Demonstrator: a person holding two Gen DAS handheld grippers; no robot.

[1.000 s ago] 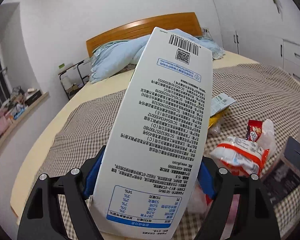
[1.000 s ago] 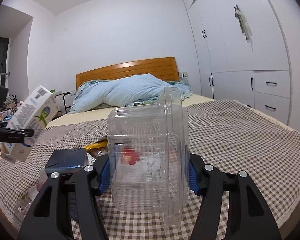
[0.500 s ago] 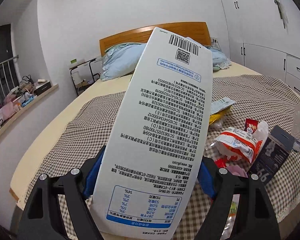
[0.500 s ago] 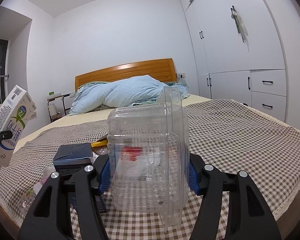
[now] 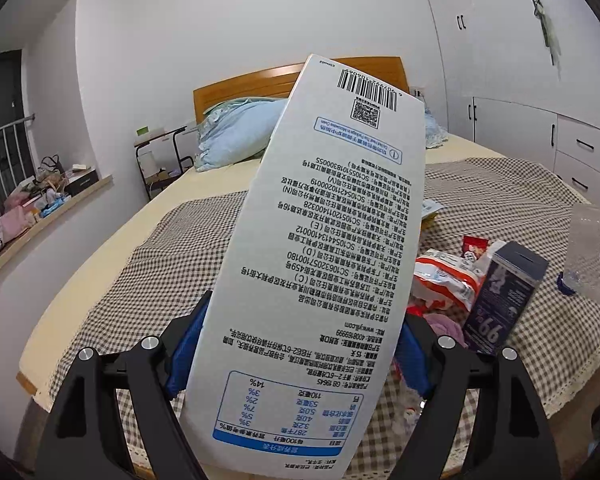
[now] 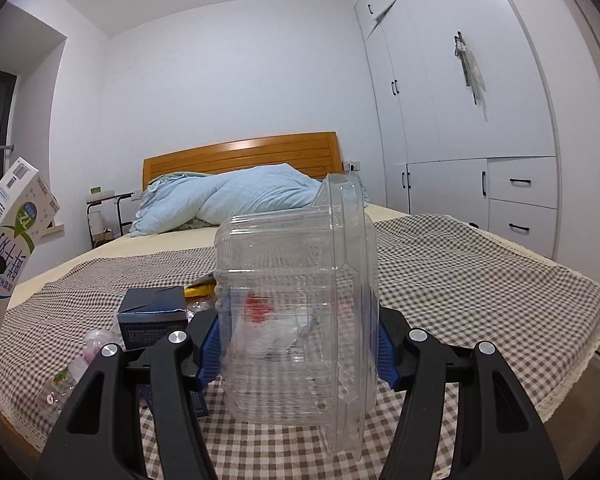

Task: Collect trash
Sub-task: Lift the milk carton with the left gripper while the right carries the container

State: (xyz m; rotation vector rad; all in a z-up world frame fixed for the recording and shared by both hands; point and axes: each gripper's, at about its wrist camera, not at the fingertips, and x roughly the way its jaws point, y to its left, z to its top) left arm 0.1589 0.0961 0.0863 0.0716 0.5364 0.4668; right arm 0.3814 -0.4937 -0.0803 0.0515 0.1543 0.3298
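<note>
My left gripper [image 5: 296, 352] is shut on a tall white milk carton [image 5: 324, 240] covered in black print, held tilted above the bed; the same carton [image 6: 8, 244] shows at the left edge of the right wrist view. My right gripper [image 6: 298, 352] is shut on a clear plastic clamshell box [image 6: 296, 312], its blue pads pressing both sides. On the checked blanket [image 5: 140, 280] lie a red-and-white snack bag [image 5: 448, 280], a dark blue carton [image 5: 504, 300], a small red wrapper [image 5: 474, 246] and a yellow wrapper [image 6: 200, 290]. The clamshell [image 5: 592, 248] also appears at the left wrist view's right edge.
A blue quilt [image 6: 240, 204] is heaped by the wooden headboard [image 6: 240, 156]. White wardrobes [image 6: 480, 120] line the right wall. A small side table [image 5: 160, 152] stands left of the bed, and a cluttered window ledge [image 5: 40, 204] runs along the left wall. A crumpled plastic bottle [image 6: 68, 376] lies near the bed's edge.
The left gripper has drawn back and leftward with the carton, so more of the bed and the dark blue carton come into its view. The right gripper has drifted slightly, still holding the clamshell.
</note>
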